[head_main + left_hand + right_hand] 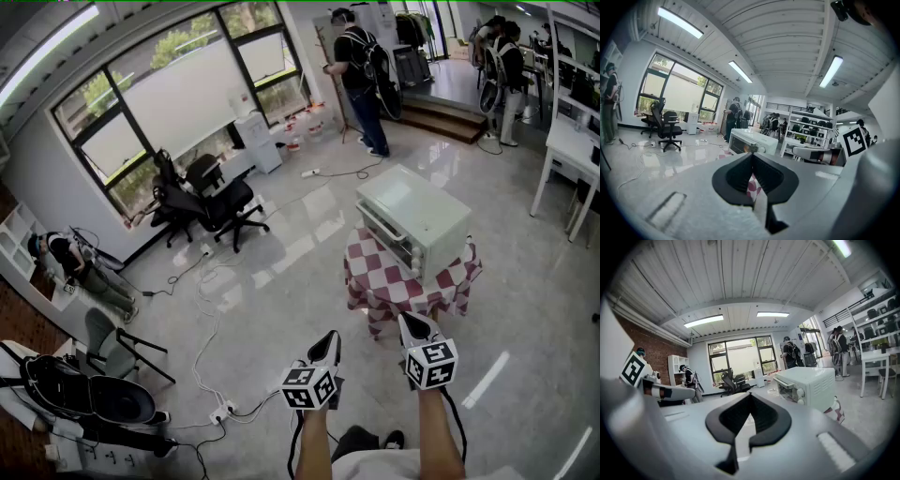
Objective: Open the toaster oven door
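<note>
A pale green toaster oven (412,220) stands on a small table draped in a red-and-white checked cloth (375,286). Its glass door (386,239) is closed and faces me, to the left. Both grippers hang in the air short of the table, pointing toward the oven. My left gripper (331,339) is shut with nothing in it, and my right gripper (410,322) is shut and empty as well. Past the closed left gripper (752,155) the oven (752,140) sits some way ahead. It shows beyond the closed right gripper (750,395) as the oven (806,387) to the right.
Black office chairs (211,202) stand by the windows. Cables and a power strip (222,411) lie on the glossy floor to my left. A person (361,75) stands behind the oven, another sits at the left (80,267). A white desk (572,150) is at the right.
</note>
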Demonstrator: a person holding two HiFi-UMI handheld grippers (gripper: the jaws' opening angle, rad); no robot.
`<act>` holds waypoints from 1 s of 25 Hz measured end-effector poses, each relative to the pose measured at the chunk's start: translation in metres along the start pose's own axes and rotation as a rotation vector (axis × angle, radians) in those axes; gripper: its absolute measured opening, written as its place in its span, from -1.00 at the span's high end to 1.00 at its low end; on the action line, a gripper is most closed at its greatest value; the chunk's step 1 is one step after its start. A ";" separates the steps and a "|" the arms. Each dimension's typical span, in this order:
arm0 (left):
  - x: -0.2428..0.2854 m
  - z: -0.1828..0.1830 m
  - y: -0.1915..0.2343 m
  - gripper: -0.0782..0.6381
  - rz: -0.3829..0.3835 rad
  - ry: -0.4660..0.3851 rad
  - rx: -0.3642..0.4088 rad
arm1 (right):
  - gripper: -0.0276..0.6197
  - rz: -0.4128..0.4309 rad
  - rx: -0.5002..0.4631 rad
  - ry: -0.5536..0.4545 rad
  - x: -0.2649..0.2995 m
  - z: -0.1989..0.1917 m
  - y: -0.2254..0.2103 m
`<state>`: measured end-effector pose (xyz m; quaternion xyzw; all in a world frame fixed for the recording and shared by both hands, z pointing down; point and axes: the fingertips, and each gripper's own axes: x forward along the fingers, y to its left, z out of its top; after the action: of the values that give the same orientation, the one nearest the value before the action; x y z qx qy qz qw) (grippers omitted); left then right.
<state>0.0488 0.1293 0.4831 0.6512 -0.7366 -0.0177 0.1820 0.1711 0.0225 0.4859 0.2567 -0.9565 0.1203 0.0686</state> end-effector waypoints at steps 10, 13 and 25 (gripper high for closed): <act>-0.007 -0.003 -0.004 0.77 -0.009 0.000 -0.004 | 0.91 -0.008 -0.004 -0.008 -0.002 0.002 -0.002; -0.015 -0.002 0.000 0.77 0.001 0.005 0.003 | 0.91 -0.010 -0.003 -0.021 -0.001 0.006 0.002; -0.010 -0.015 0.031 0.77 0.041 0.014 -0.050 | 0.91 0.120 0.033 -0.057 0.024 0.012 0.023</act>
<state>0.0246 0.1468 0.5029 0.6312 -0.7479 -0.0279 0.2037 0.1381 0.0268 0.4745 0.2032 -0.9697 0.1325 0.0299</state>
